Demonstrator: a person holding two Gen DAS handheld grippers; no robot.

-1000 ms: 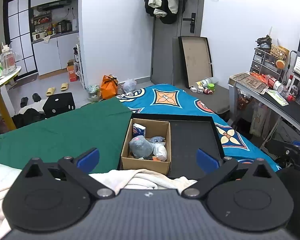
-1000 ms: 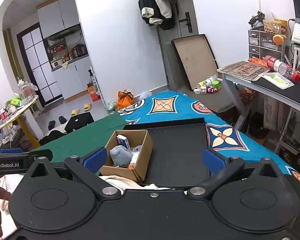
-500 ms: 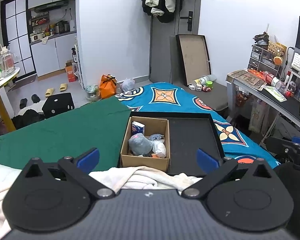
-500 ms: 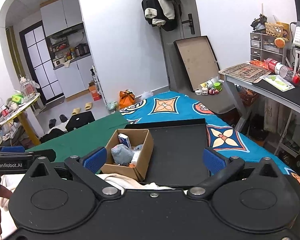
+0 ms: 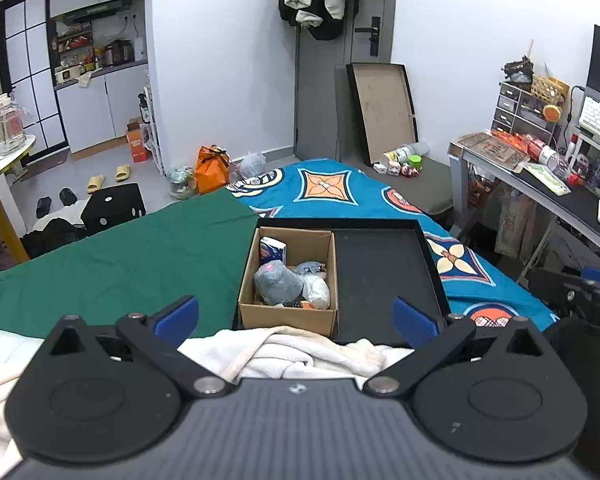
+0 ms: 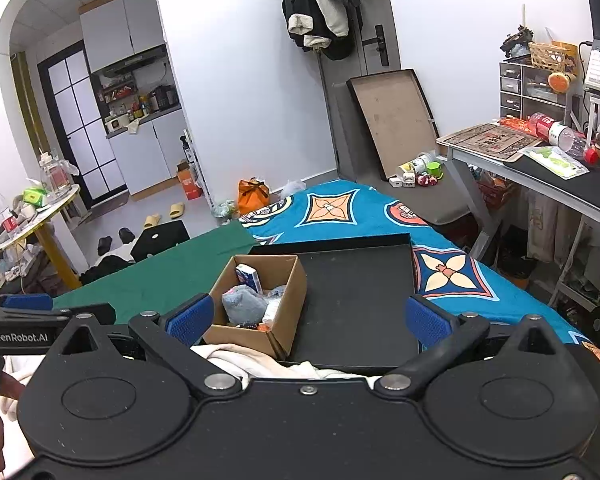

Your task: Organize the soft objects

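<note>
A small cardboard box (image 5: 288,316) (image 6: 240,336) sits in the left part of a black tray (image 5: 384,268) (image 6: 356,292) on the bed. In the box lie a grey plush toy (image 5: 278,284) (image 6: 242,306), a blue-and-white packet (image 5: 273,250) (image 6: 249,278) and a white bundle (image 5: 318,292). A cream towel (image 5: 288,354) (image 6: 240,360) lies crumpled just in front of the tray, under both grippers. My left gripper (image 5: 296,318) is open and empty above the towel. My right gripper (image 6: 308,318) is open and empty, to the right of the left one.
The bed has a green sheet (image 5: 120,256) on the left and a blue patterned cover (image 5: 340,192) on the right. A desk (image 5: 540,184) with clutter stands at the right. The left gripper's body (image 6: 24,320) shows at the right wrist view's left edge.
Both grippers have risen and drawn back slightly, so the box and tray look a little further away. Both stay open.
</note>
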